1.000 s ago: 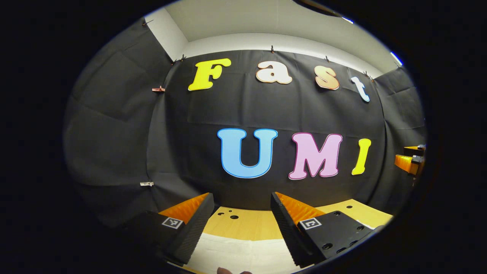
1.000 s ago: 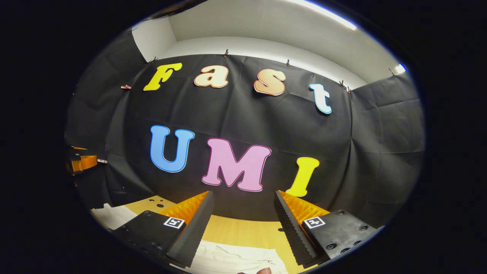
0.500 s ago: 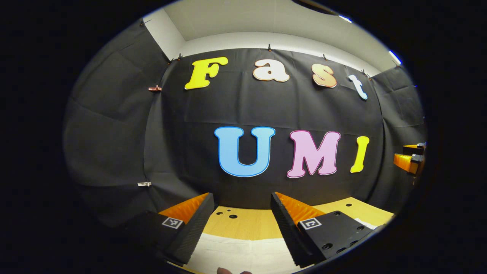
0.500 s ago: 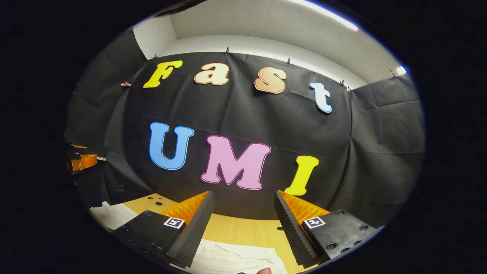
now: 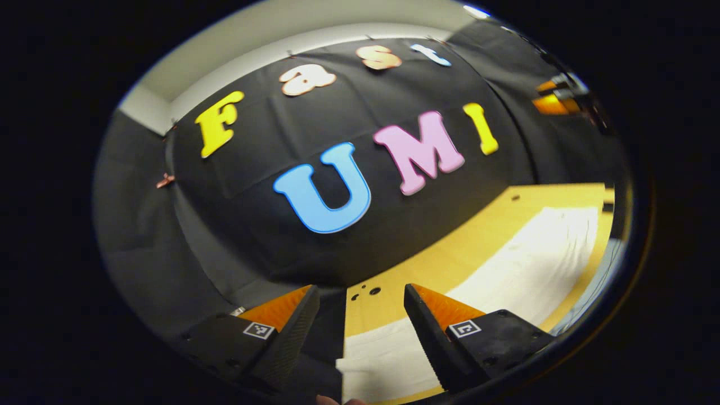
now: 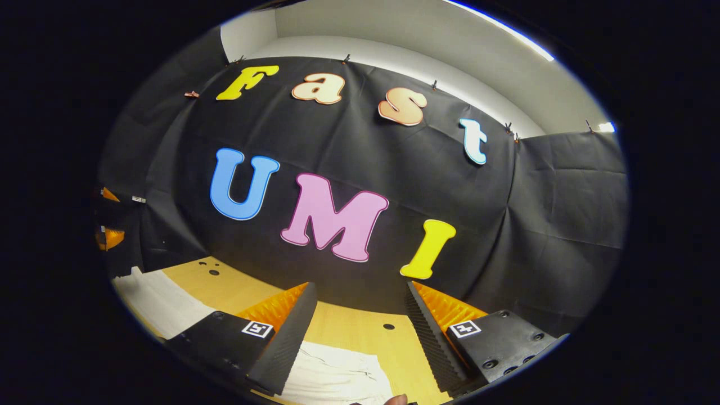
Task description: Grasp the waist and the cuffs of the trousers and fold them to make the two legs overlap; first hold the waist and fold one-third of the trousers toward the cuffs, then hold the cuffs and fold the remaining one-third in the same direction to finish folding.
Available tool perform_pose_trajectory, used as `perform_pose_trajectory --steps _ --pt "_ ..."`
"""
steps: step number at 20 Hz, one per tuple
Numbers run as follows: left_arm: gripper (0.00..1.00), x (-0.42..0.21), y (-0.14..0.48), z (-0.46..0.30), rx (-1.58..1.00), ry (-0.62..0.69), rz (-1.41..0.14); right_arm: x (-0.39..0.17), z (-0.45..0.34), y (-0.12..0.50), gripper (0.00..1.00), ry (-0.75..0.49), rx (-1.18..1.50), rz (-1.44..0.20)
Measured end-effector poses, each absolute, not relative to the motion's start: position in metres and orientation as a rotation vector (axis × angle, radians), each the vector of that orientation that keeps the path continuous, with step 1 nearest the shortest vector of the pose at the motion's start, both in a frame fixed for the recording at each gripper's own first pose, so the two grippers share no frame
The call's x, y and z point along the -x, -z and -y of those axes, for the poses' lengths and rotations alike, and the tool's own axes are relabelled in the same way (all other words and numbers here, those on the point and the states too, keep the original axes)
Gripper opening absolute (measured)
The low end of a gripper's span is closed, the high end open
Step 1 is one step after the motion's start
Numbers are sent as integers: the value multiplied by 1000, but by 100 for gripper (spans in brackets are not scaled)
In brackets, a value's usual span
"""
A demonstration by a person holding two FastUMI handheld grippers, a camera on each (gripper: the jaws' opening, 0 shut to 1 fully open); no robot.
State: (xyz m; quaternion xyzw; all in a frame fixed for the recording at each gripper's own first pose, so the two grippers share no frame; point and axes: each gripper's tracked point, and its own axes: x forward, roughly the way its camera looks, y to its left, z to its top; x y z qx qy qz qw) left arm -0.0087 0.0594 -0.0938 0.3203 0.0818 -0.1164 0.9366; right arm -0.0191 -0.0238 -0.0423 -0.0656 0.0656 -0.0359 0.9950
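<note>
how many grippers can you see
2: left gripper open over the trousers' end; right gripper open above the other end. More may be hidden.

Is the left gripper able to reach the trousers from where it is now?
Probably yes. The left gripper is open, and the white trousers lie flat on the wooden table just below and ahead of its fingers. Nothing stands between them, so lowering it should be enough.

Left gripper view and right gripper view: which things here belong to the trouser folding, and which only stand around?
For the job:
- white trousers, flat on the wooden table
- left tool, open above the trousers
- right tool, open

Only around:
- black cloth wall
- clips holding the cloth
</note>
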Motion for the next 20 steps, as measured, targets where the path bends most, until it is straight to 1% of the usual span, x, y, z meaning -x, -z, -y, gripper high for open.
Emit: perform_pose_trajectory --steps 3,6,10,13,15,20 --pt "96 21 158 -67 -829 324 -231 26 26 51 97 87 137 -155" --pt "96 38 217 -70 -918 421 -312 28 28 55 97 95 153 -164" --pt "96 60 293 -88 -1039 531 -465 29 27 64 98 98 127 -183" --pt "95 71 333 -110 -1154 597 -527 27 23 67 98 90 118 -191" --pt "96 80 360 -126 -1210 630 -583 26 22 68 98 84 130 -189" --pt "96 76 405 -153 -1277 632 -683 23 20 71 98 69 138 -194"
